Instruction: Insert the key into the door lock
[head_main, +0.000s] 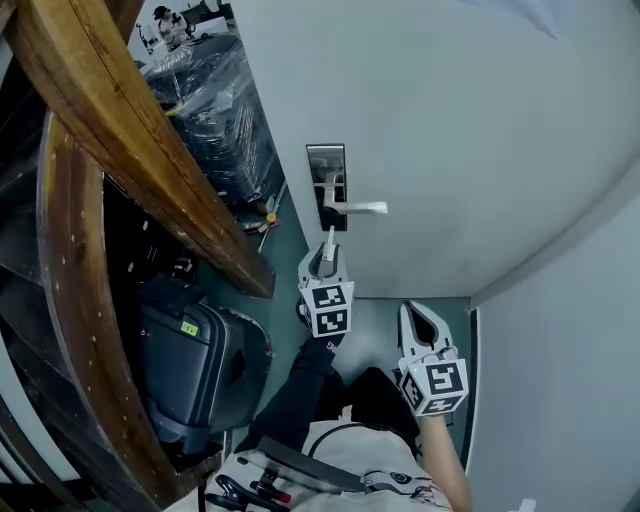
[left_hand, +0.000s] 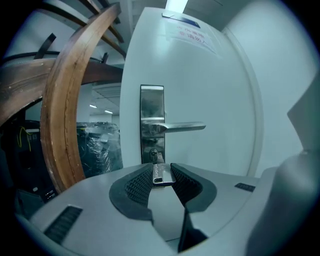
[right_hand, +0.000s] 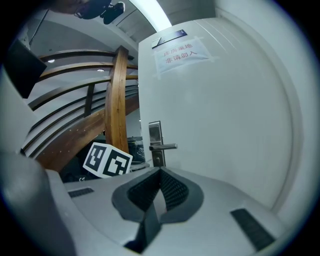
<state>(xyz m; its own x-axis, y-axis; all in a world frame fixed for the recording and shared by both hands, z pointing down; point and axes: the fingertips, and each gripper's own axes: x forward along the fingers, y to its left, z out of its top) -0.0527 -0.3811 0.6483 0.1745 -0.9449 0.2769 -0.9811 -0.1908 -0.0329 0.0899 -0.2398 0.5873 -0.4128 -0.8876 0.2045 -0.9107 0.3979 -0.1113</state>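
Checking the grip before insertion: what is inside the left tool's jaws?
A silver key, clamped between the ribbed pads. Its gripped faces are covered by them.

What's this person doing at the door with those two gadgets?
A person stands at a white door. The left hand-held gripper pinches a small silver metal key, aimed at the keyhole in the steel lock plate, just below the lever handle. It doesn't look fully inserted. The right hand-held gripper hangs back, shut and empty.

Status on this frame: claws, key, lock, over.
Left claw shut on key, aimed at keyhole, contact unclear. Right claw shut, empty, off to the side. Nothing in the way.
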